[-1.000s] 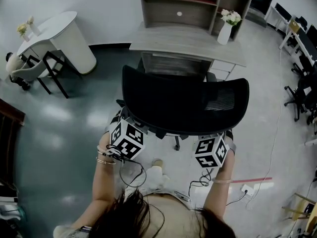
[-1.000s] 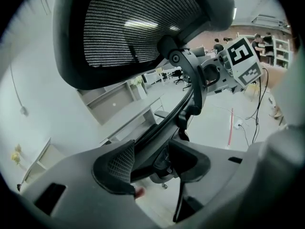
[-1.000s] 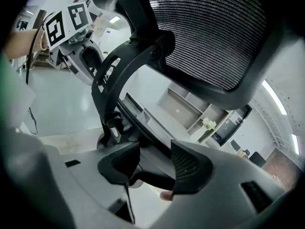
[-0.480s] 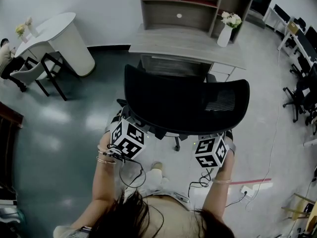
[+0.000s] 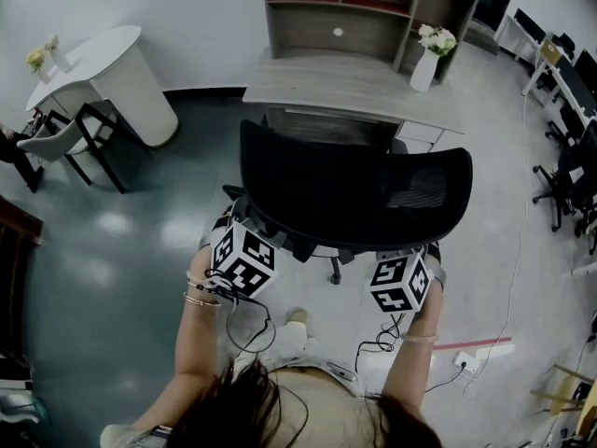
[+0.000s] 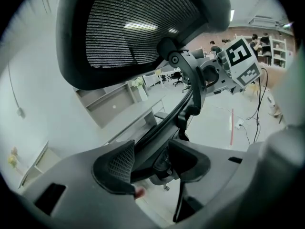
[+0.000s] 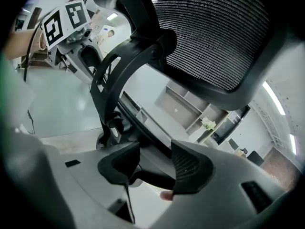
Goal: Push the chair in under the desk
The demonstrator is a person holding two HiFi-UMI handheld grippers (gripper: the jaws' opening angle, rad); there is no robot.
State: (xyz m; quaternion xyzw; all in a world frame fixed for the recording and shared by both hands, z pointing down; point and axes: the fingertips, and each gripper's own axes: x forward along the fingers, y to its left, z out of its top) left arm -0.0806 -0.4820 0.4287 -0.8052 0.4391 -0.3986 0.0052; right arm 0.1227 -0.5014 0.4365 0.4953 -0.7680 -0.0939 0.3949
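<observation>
A black mesh office chair stands with its back toward me, its seat partly under the grey desk. Both grippers reach in below the backrest's lower edge, so in the head view only their marker cubes show, the left cube and the right cube. In the left gripper view my left gripper has its jaws around the dark frame bar of the chair. My right gripper holds the same frame of the chair from the other side, its jaws set wide.
A white vase of flowers stands on the desk's right end, with a shelf unit behind. A white round table and a dark stool are at left. Cables and a power strip lie at right, near other office chairs.
The chair has shifted slightly forward toward the desk and a little to the right, both grippers moving with it. A person at the far left has moved mostly out of view.
</observation>
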